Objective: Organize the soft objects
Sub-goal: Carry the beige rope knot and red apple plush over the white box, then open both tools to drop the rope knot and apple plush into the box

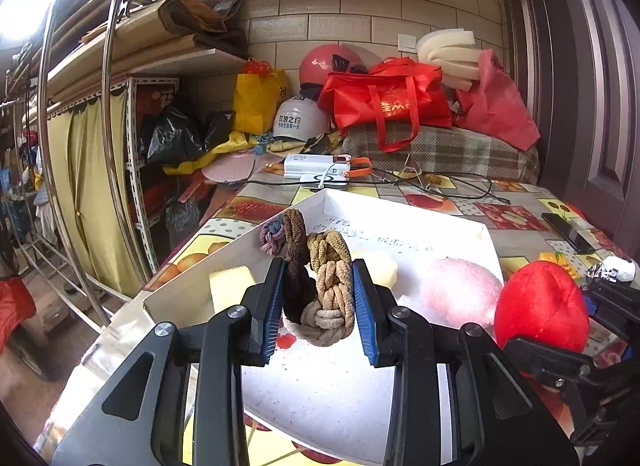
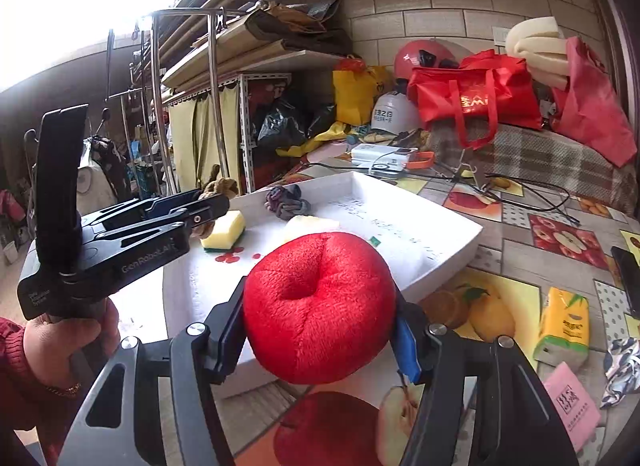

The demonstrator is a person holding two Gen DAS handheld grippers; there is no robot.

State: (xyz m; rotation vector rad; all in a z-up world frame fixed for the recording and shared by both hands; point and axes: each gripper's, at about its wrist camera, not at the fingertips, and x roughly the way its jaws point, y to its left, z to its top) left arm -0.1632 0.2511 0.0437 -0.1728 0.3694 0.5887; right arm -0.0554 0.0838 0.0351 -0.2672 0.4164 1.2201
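Note:
My left gripper [image 1: 318,302] is shut on a brown and tan braided knot toy [image 1: 324,278] and holds it over the white tray [image 1: 400,217]. My right gripper [image 2: 320,326] is shut on a red plush ball [image 2: 320,306], held at the tray's near edge [image 2: 460,250]. In the tray lie a yellow sponge [image 2: 225,229], a pale yellow foam piece [image 2: 308,223], a purple-grey knotted toy [image 2: 286,199] and a pink fluffy ball [image 1: 460,290]. The red ball also shows in the left wrist view [image 1: 540,306]. The left gripper shows in the right wrist view [image 2: 208,205].
The table has a fruit-print cloth [image 2: 560,242]. On it lie a yellow tissue pack [image 2: 564,326], a pink card [image 2: 572,406], a black phone [image 1: 568,229], cables [image 1: 460,189] and a white power bank [image 1: 316,165]. Red bags [image 1: 388,101] and helmets stand behind.

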